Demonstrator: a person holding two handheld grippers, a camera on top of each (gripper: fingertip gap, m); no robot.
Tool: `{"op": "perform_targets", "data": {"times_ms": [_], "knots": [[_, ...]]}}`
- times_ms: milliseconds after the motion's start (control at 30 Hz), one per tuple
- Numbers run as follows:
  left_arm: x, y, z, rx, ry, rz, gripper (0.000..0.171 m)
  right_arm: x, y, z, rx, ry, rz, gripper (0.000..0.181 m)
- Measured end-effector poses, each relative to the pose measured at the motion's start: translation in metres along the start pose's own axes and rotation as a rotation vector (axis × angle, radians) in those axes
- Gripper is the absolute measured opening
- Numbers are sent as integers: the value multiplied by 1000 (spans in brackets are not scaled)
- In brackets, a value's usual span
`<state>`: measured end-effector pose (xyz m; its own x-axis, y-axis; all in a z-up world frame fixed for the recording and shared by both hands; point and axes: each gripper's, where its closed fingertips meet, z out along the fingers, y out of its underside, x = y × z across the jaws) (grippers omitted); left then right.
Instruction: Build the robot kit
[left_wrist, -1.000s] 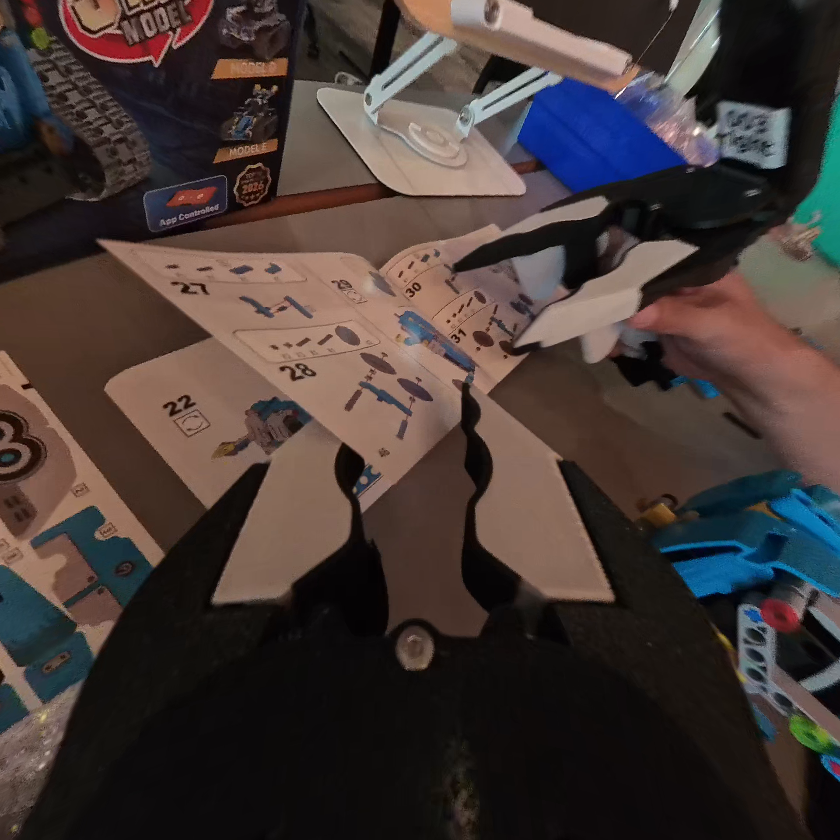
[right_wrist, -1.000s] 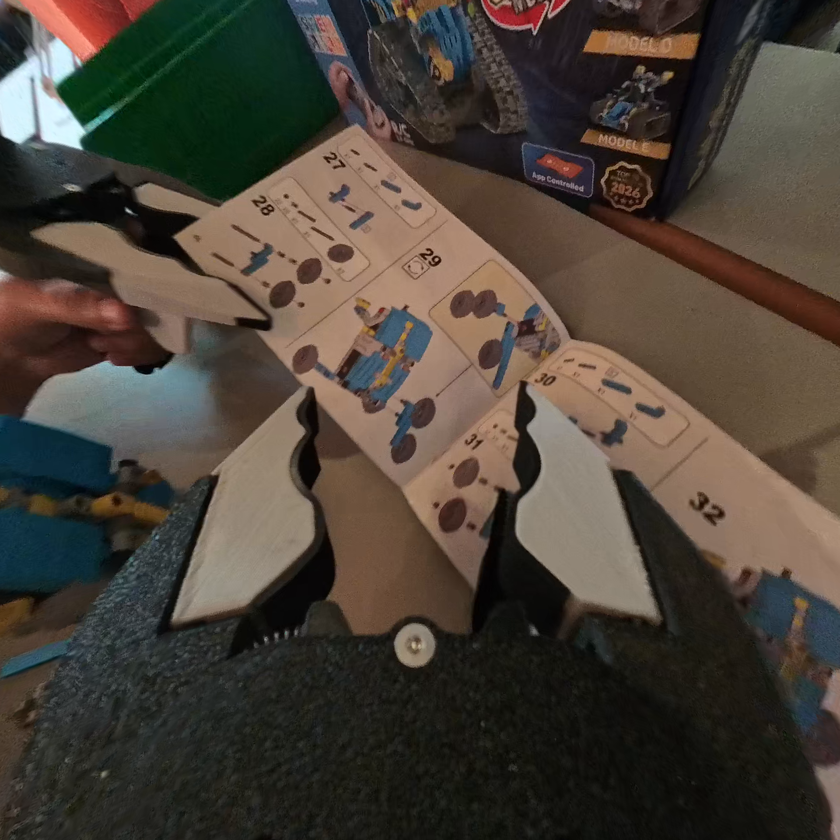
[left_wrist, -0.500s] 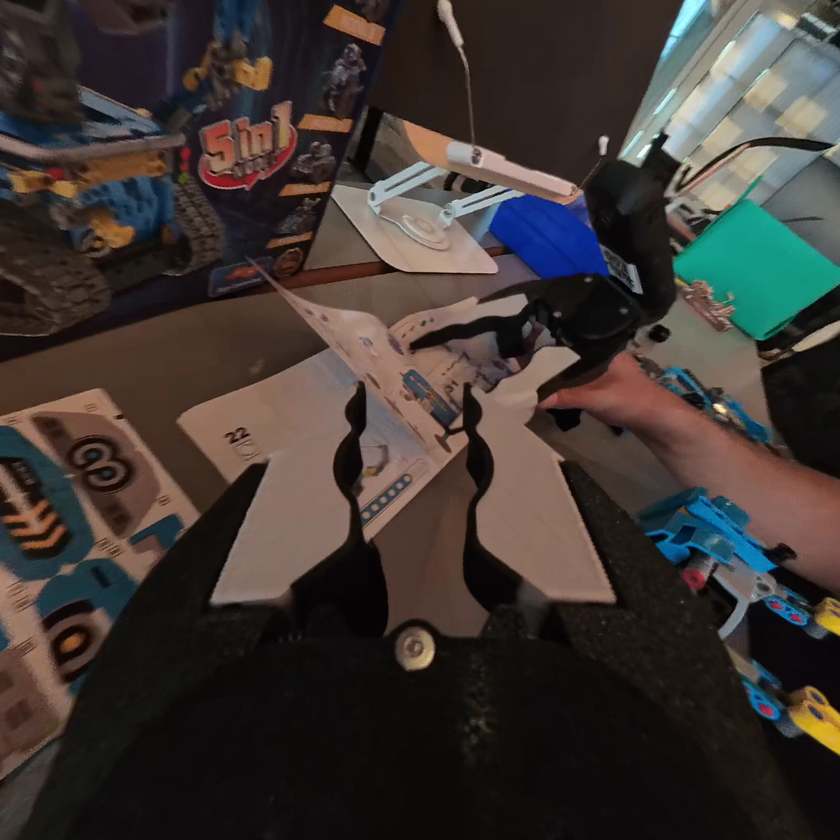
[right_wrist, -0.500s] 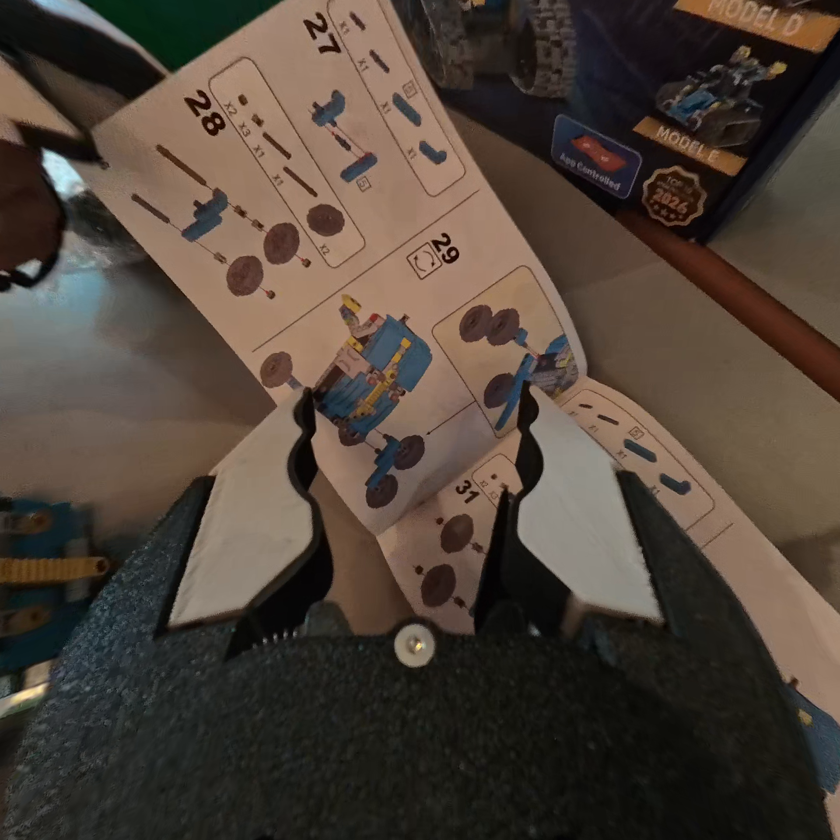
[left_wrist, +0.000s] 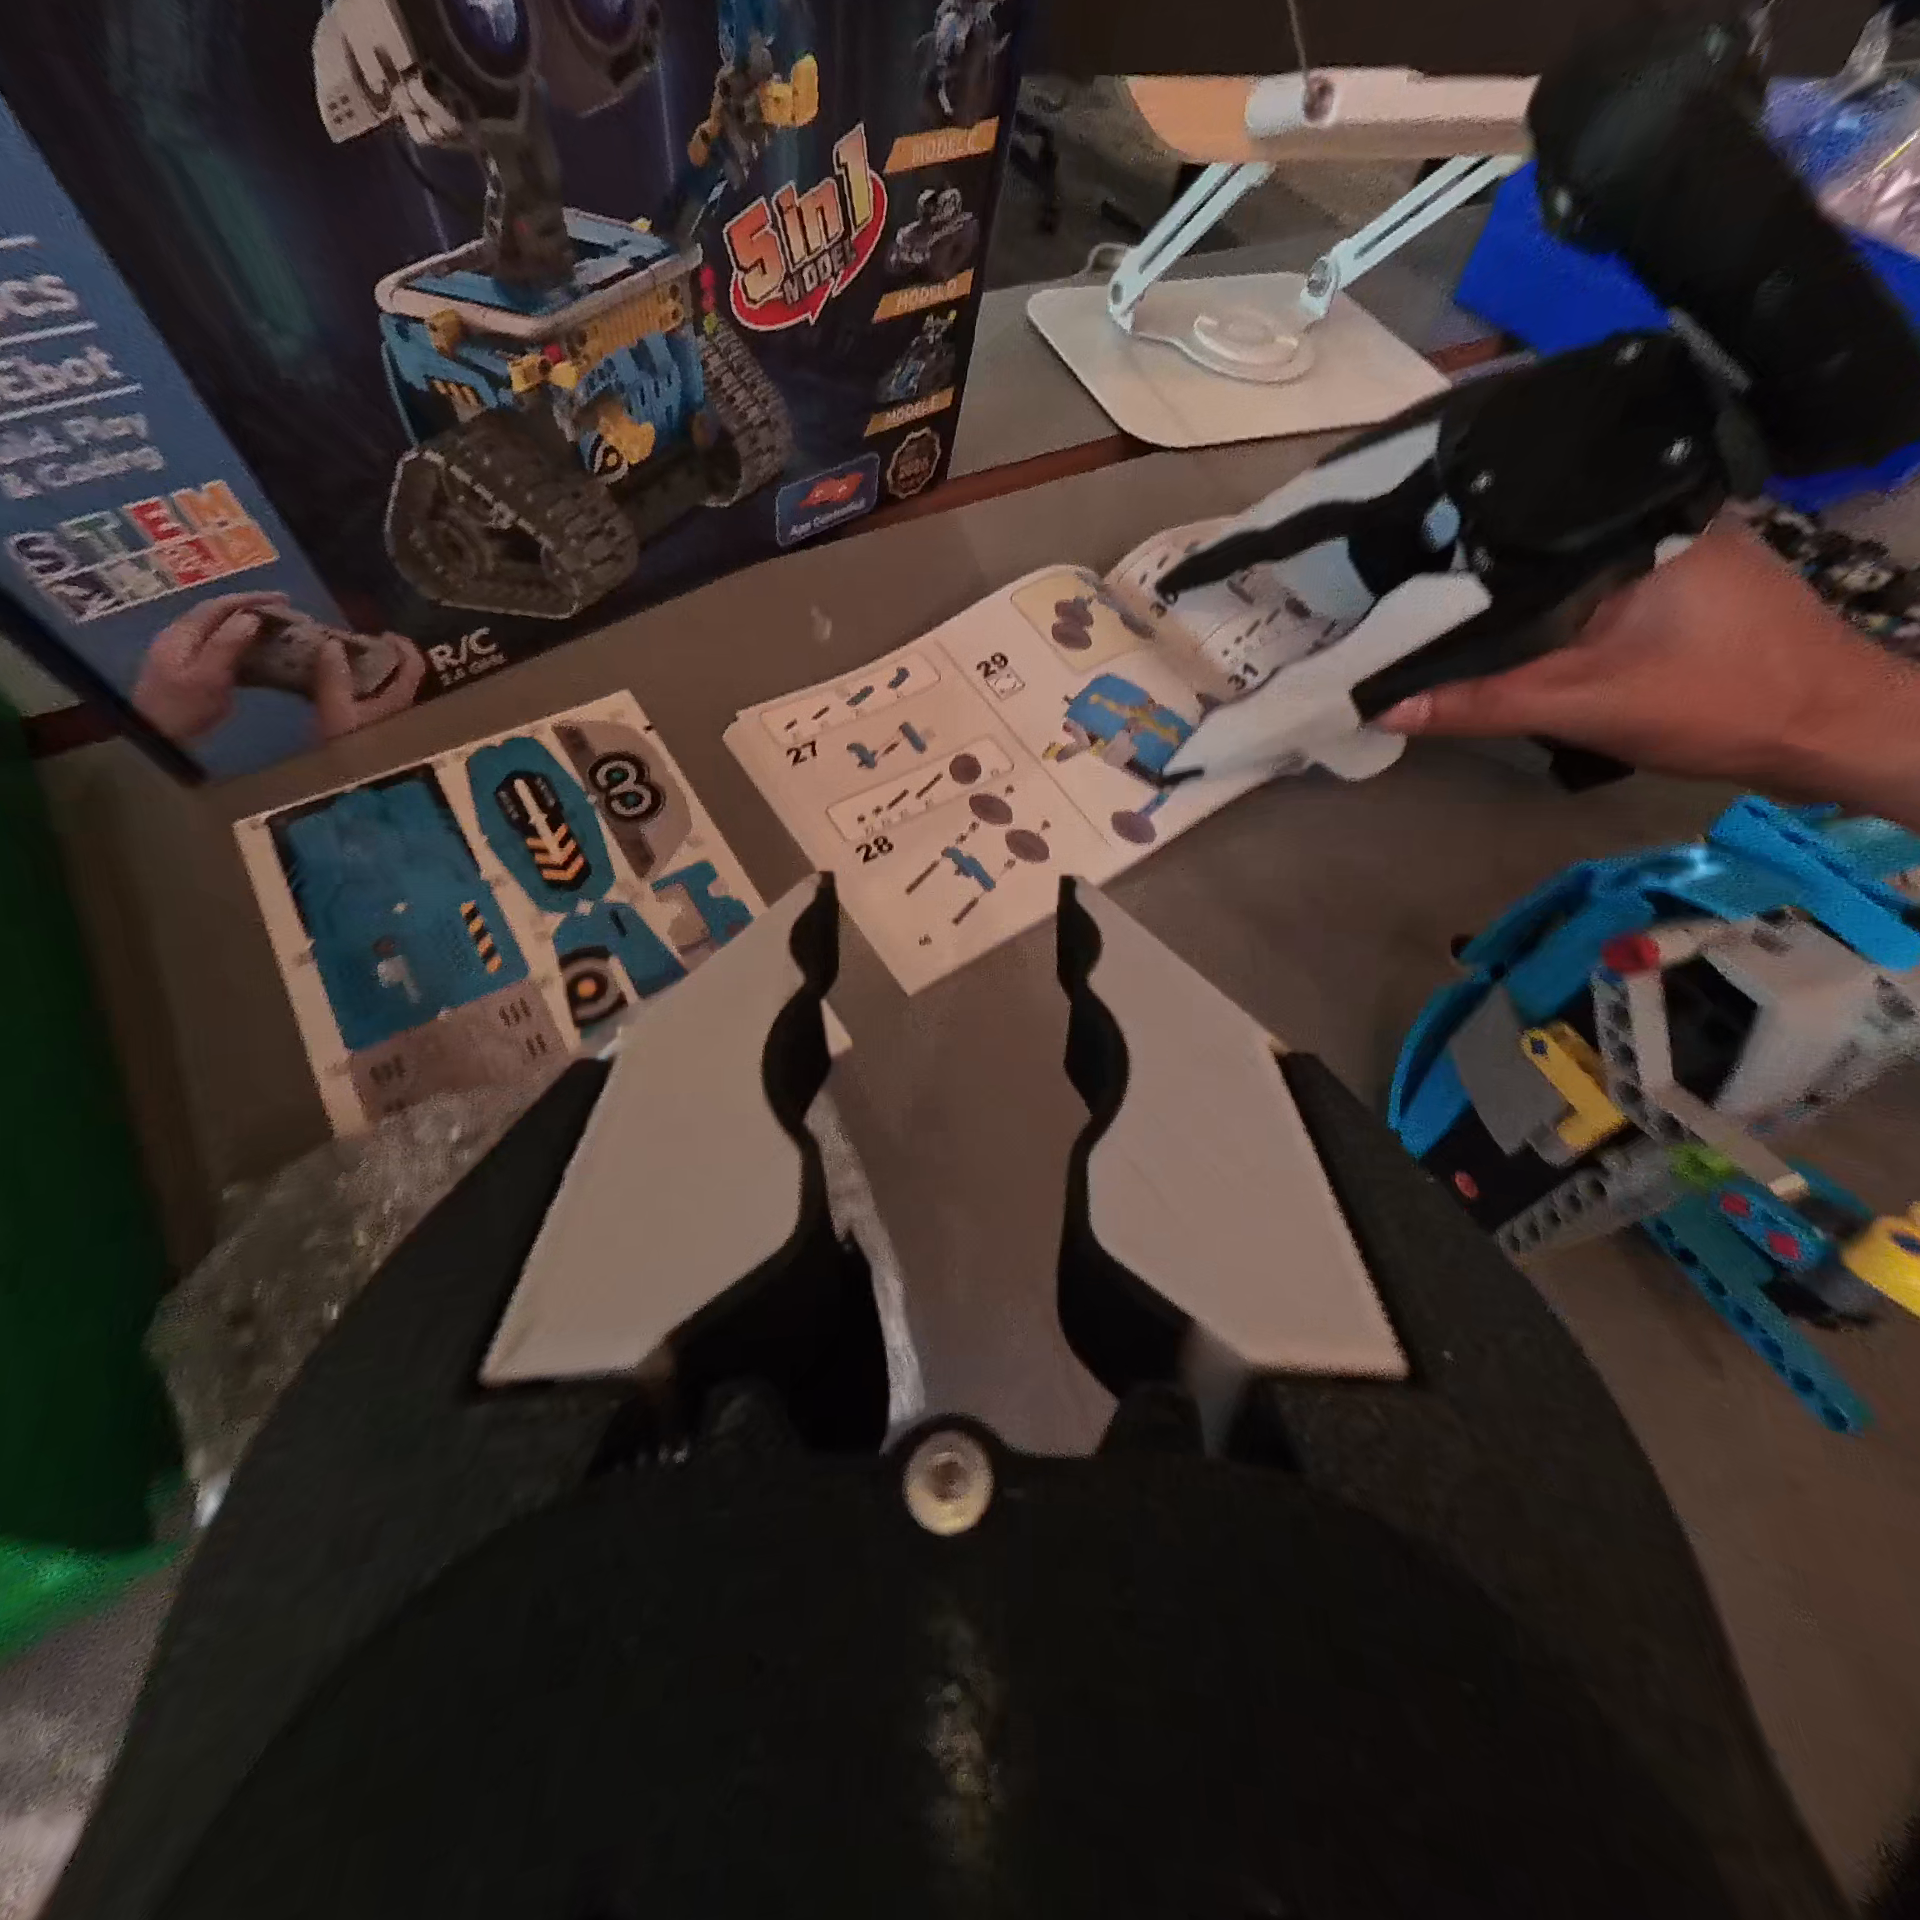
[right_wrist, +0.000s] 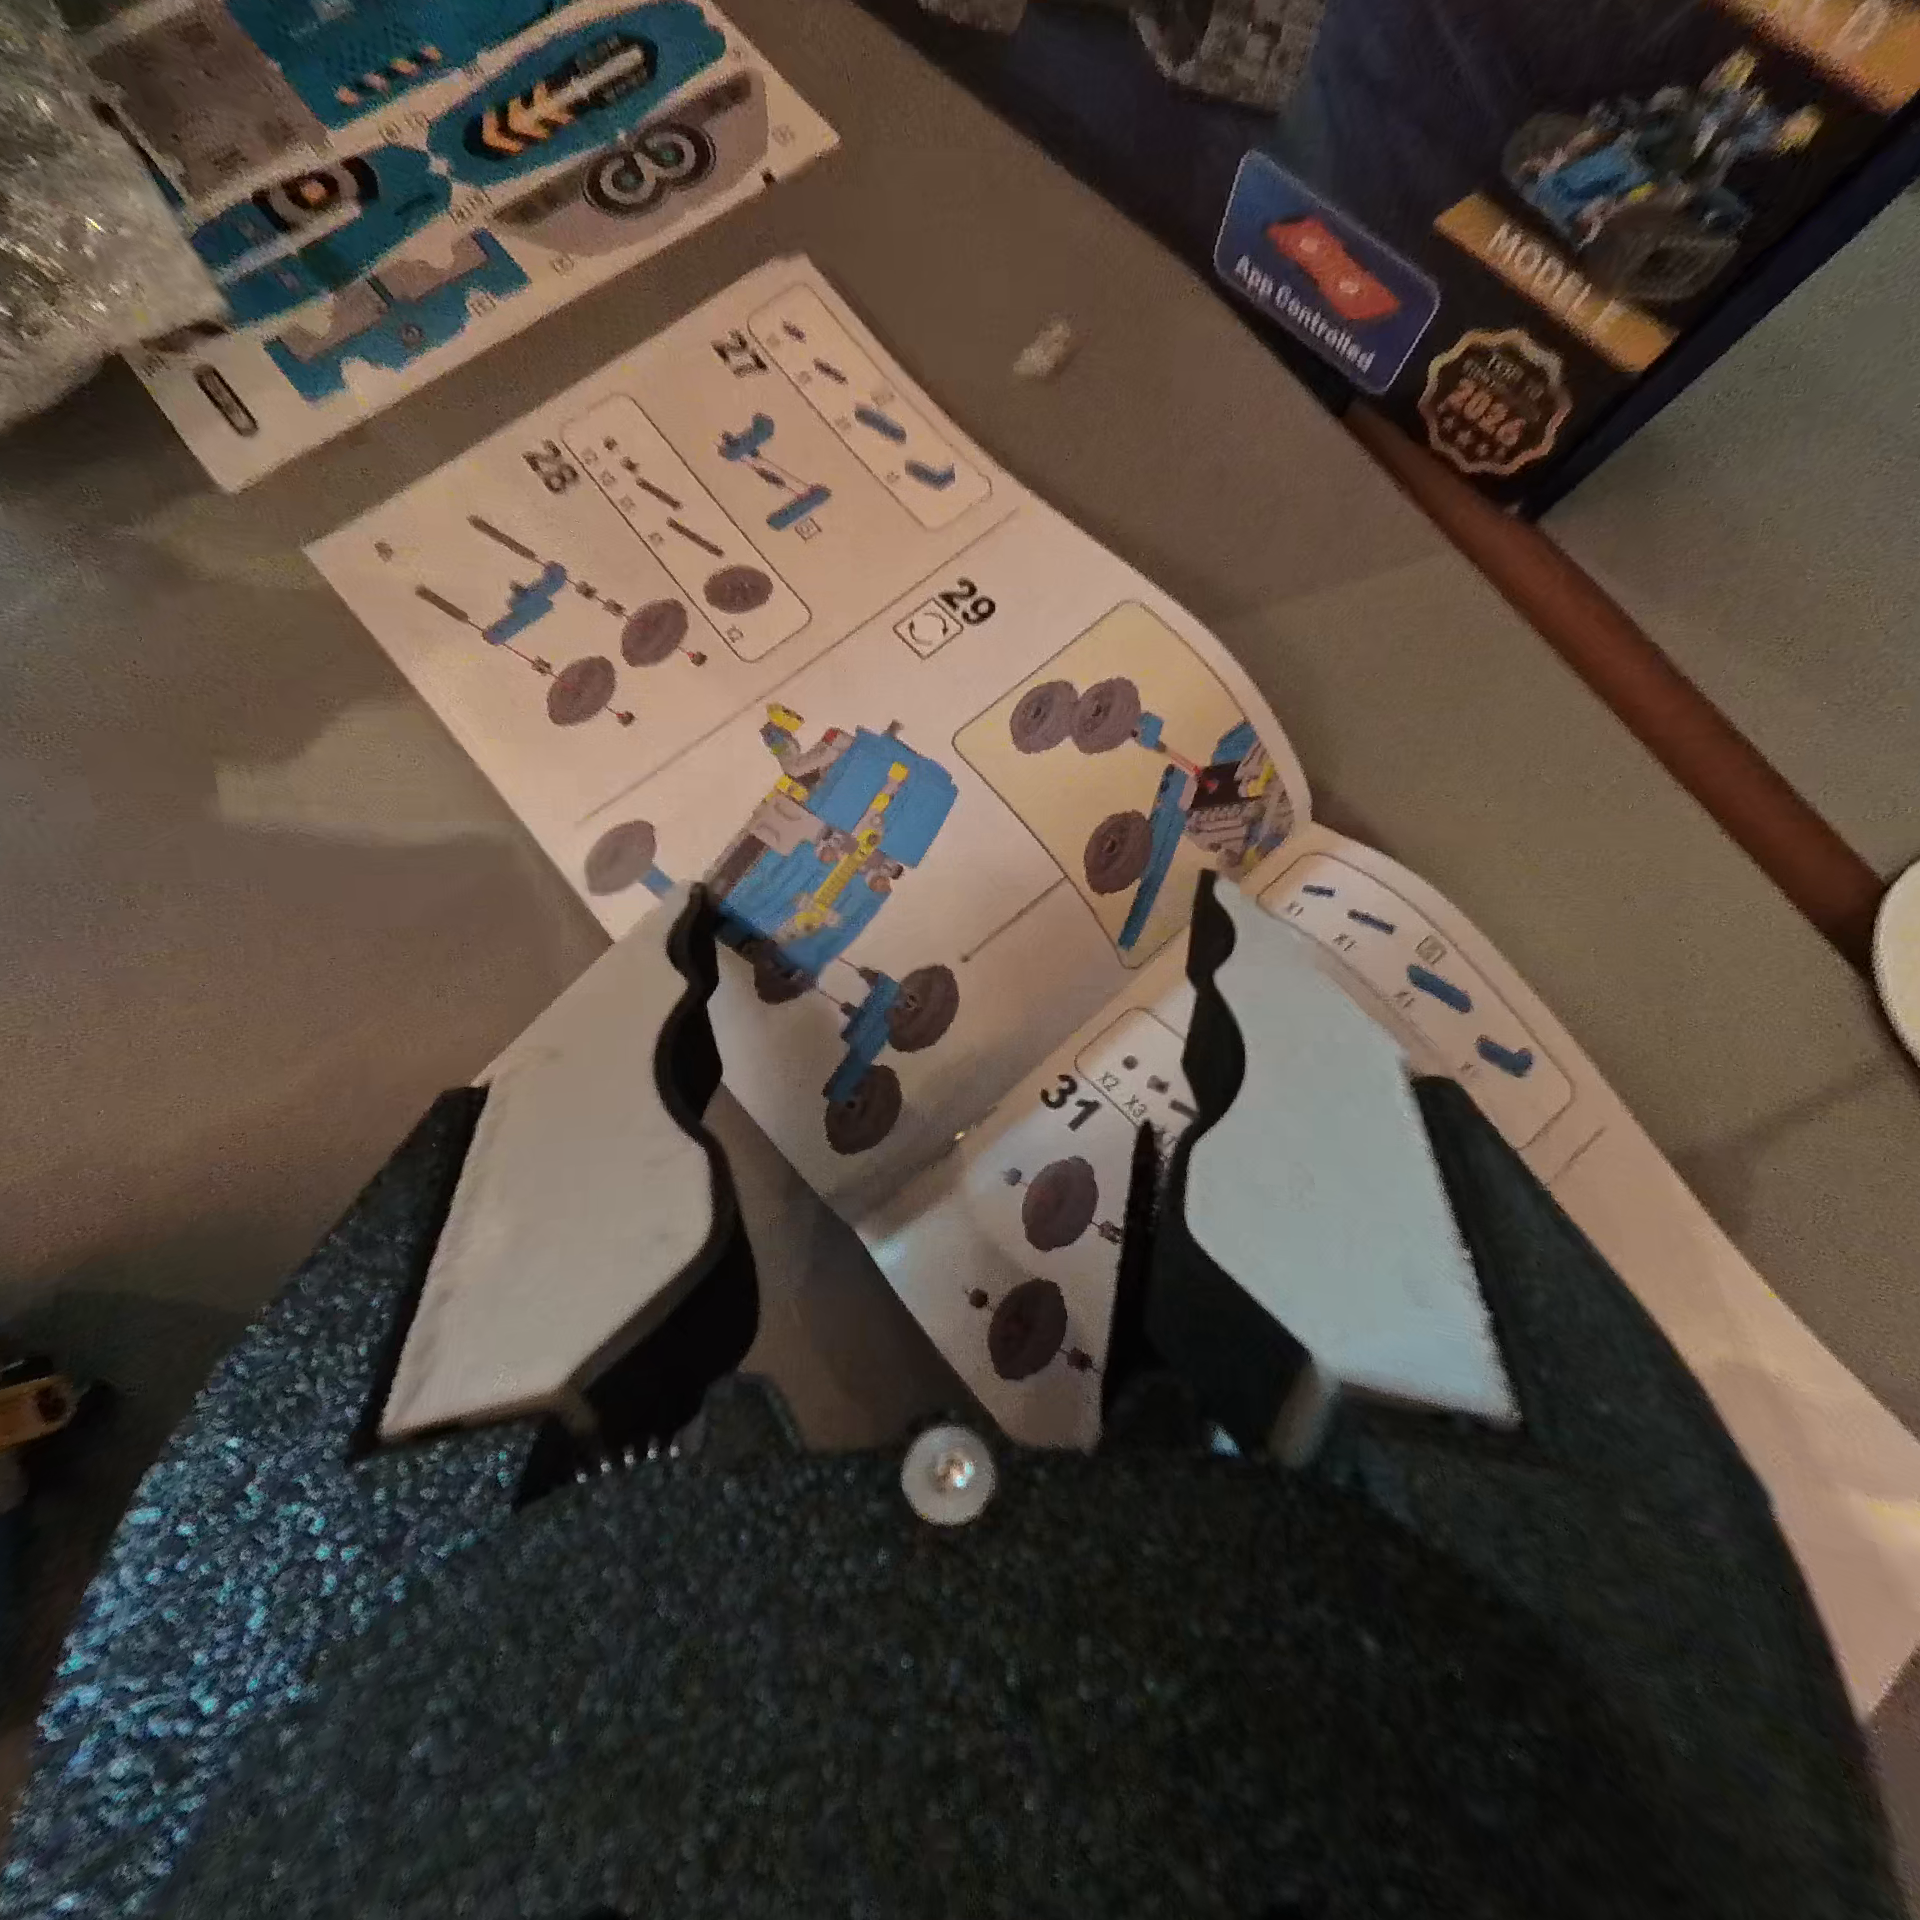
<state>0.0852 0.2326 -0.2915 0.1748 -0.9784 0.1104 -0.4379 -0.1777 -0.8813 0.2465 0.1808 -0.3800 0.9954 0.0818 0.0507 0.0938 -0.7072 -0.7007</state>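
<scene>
A grey table (left_wrist: 1299, 956) is crowded with toy-kit bits. At the far side stands a big dark box (left_wrist: 582, 343) printed with a tracked blue robot. Nearer, to the left, a sticker sheet (left_wrist: 457, 914) in blue and grey lies flat, with crinkled clear plastic wrap (left_wrist: 301, 1226) just beside its near edge. To the right sits a half-built model (left_wrist: 1662, 1049) of blue, grey and yellow bricks. Far right, a white stand (left_wrist: 1236, 353) rests on the neighbouring surface.

The instruction booklet (right_wrist: 831, 665) lies open in the middle of the table, its pages white with drawings of blue parts and dark wheels. The left page lies nearly flat; the pages bow upward at the fold.

The left gripper (left_wrist: 940, 904) hovers above bare table, its fingers apart and empty, just short of the booklet's near corner. The right gripper (right_wrist: 940, 904) is over the booklet's right-hand pages, fingers spread wide with the paper between and beneath them; whether they touch the paper I cannot tell. From the left wrist view, a hand (left_wrist: 1683, 686) grips it from the right.
</scene>
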Motion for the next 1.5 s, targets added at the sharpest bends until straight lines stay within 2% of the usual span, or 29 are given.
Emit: {"op": "perform_targets", "data": {"times_ms": [133, 267, 333, 467, 600, 767, 933, 1000, 1100, 1200, 1300, 1500], "knots": [[21, 14, -24, -22, -65, 50, 42, -16, -20, -15, 90, -78, 7, 78], [36, 25, -43, 20, -143, -12, 42, -39, -6, -2, 29, -227, 88, 87], [36, 35, -48, 55, -198, -69, 42, -41, -4, 0, 33, -250, 112, 88], [24, 50, -58, 134, -347, -81, 42, -30, -25, -28, 143, -250, 144, 85], [16, 58, -62, 193, -413, -31, 42, -15, -34, -59, 256, -251, 268, 85], [16, 55, -62, 231, -404, -45, 42, 0, -16, -78, 349, -149, 331, 84], [12, 56, -67, 253, -422, -52, 42, 25, -49, -105, 477, -147, 311, 81], [10, 52, -74, 287, -463, -33, 39, 30, -56, -105, 476, -128, 263, 81], [14, 46, -78, 324, -467, -23, 39, 28, -68, -114, 499, -88, 158, 79], [19, 41, -78, 332, -491, 35, 39, 18, -78, -126, 545, -97, 127, 78], [26, 38, -80, 351, -481, 60, 39, 10, -75, -122, 519, -100, 109, 81], [13, 37, -94, 414, -490, -57, 39, 7, -55, -105, 486, -138, 172, 82]]}}
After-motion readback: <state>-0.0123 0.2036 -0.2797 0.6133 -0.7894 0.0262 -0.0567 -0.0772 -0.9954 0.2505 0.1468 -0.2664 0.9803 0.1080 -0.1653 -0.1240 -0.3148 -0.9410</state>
